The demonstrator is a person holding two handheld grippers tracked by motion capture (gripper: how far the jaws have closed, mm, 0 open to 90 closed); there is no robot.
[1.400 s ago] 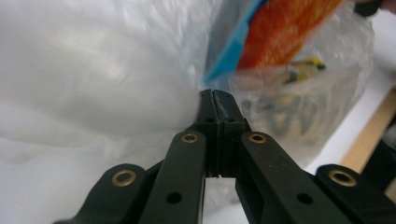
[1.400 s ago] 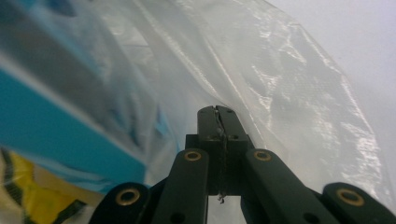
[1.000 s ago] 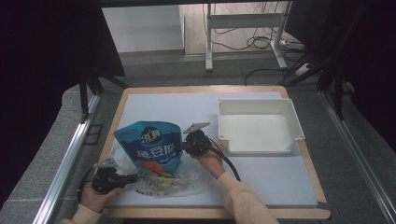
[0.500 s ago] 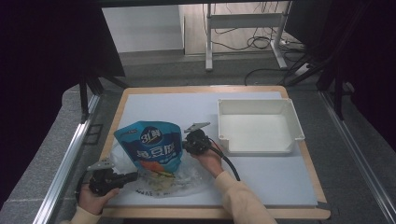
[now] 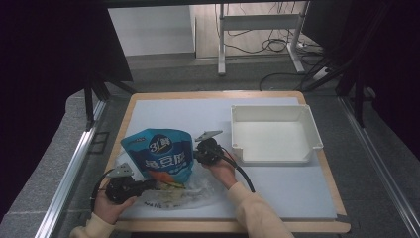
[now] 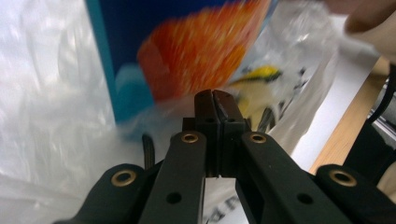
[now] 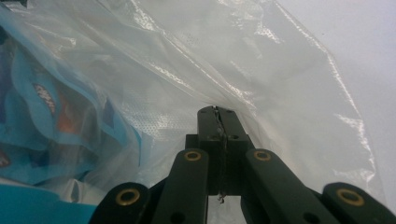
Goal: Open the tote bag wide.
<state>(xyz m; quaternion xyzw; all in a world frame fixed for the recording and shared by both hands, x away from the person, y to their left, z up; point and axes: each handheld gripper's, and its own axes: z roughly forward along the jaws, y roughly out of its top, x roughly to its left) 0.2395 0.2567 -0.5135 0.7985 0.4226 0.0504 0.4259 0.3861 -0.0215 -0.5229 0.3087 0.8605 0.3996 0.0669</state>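
A blue snack pouch [image 5: 161, 156] stands tilted, its lower end inside a clear plastic bag [image 5: 198, 191] near the table's front. My left gripper [image 5: 152, 185] lies at the bag's front left and is shut on the film just below the pouch. In the left gripper view the closed tips [image 6: 214, 95] sit against the bag [image 6: 56, 116], with the pouch's orange print [image 6: 187, 46] right behind. My right gripper [image 5: 197, 154] is at the pouch's right side. Its jaws [image 7: 218, 112] are shut on a fold of the bag [image 7: 280, 93], and the pouch [image 7: 42, 116] shows through the film at left.
A white tray [image 5: 275, 113] stands at the right rear of the pale mat [image 5: 287, 183]. The table's wooden edge [image 5: 218, 225] runs along the front. Metal rails flank both sides of the table.
My left gripper has shifted a little to the right and upward along the bag's front edge. The right gripper and the pouch have stayed where they were.
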